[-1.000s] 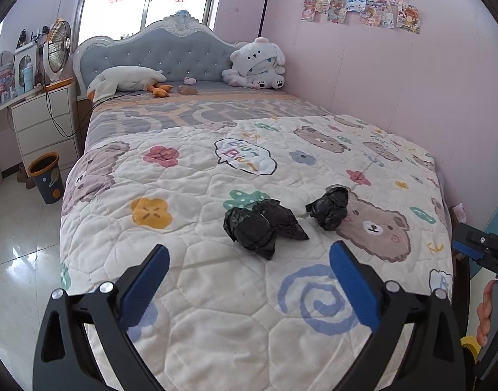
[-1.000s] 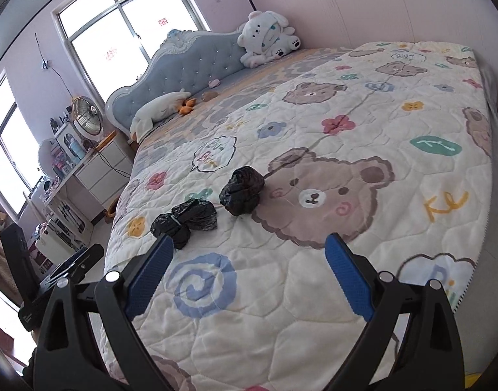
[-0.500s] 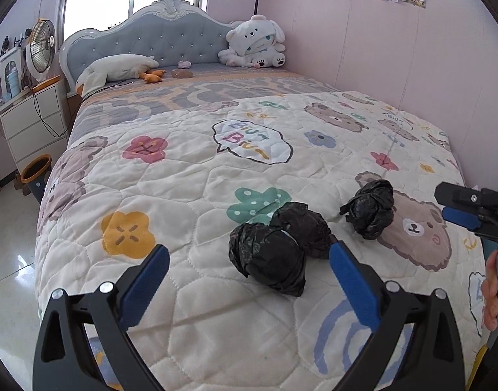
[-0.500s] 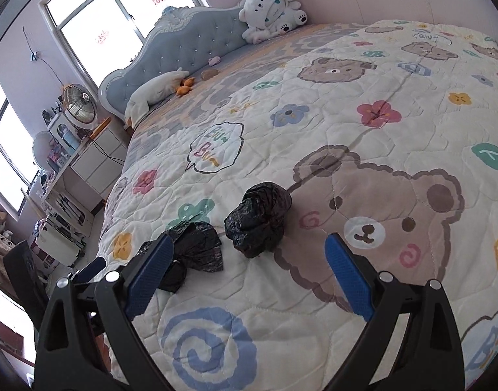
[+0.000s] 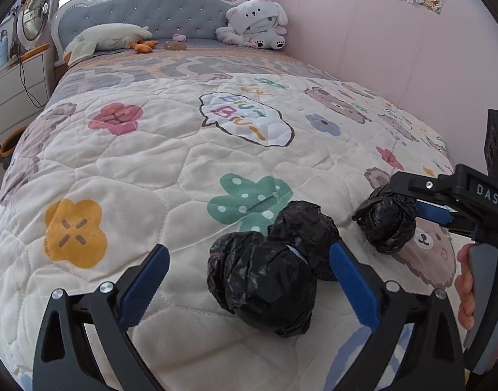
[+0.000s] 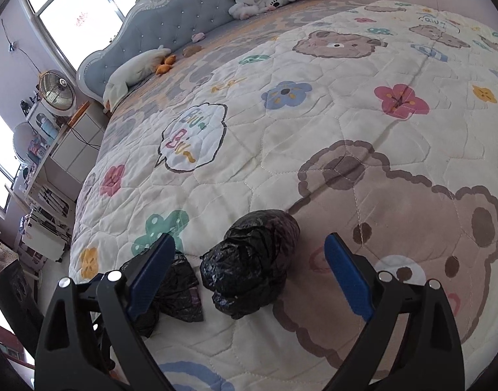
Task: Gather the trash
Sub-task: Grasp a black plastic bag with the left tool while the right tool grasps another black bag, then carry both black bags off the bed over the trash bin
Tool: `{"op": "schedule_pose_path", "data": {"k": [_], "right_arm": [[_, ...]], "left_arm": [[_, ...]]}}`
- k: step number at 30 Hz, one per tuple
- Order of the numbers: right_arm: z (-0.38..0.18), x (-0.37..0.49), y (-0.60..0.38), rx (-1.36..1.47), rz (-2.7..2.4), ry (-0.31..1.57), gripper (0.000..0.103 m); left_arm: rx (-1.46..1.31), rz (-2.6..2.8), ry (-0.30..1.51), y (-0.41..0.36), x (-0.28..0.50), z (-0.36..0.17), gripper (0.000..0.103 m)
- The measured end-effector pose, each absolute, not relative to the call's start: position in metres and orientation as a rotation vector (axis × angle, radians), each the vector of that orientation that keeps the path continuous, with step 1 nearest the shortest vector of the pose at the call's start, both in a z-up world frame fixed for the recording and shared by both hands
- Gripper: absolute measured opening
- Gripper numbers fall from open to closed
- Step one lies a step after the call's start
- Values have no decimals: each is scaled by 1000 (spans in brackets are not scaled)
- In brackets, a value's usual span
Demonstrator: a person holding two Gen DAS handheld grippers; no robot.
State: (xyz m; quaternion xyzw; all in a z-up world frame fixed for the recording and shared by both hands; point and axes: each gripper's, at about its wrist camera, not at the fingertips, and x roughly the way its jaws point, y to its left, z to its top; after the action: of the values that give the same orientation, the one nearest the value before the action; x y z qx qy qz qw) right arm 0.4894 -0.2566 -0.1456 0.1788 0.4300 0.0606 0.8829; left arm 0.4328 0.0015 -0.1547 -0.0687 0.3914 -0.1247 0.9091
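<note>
A: Black plastic, crumpled into wads. Left view: a double bag wad (image 5: 268, 273) is seen lying on the quilt (image 5: 125, 176) of the bed, w/ the left tool (image 5: 249, 280) spread wide around it. Pads are kept apart so the whole lump fits between them; no contact can be made out yet.

B: And the other piece?

A: A single bag wad (image 5: 387, 218) sits well to the right, on the bear print. The right tool (image 5: 421, 200) is seen from the side there, blue pad beside the wad, held by a hand (image 5: 465, 280) on the grey trigger. Both wads are approached at once, prob. so one trip to a bin is enough.

B: Right view?

A: Same single bag wad (image 6: 249, 264) is framed between the right tool (image 6: 249, 277)'s pads, which are released and wide, approx. centred. The double bag wad (image 6: 174, 290) is partly hidden behind the left pad. Nothing is gripped by either tool. Judged step: closing in before the squeeze; thin film is likely to compress, so a deep bite would be needed.
</note>
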Motion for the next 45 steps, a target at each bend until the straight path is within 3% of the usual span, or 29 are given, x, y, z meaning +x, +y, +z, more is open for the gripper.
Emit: {"op": "schedule_pose_path", "data": {"k": [4,6,10,14,29,45], "right_arm": [[-155,496,-250,355,103,916,79],[-159,498,-246,337,93,925,72],[-167,499,-241,328,90,936,57],[-168,499,-239,335,85,922,49],[-131,474,-233,302,111,856,44],[-90,375,-245,315,175,800,44]], "left_arm": [[-162,-277,821,1,436,-161,95],[-168,-290,813,1,435,-161,89],[-184,-322,837,0,437,-166,54],[-201,-353,832,1,435,-166,39],[-251,-345,760,20,411,-139,34],[-197,-372,677,18,327,-85,34]]}}
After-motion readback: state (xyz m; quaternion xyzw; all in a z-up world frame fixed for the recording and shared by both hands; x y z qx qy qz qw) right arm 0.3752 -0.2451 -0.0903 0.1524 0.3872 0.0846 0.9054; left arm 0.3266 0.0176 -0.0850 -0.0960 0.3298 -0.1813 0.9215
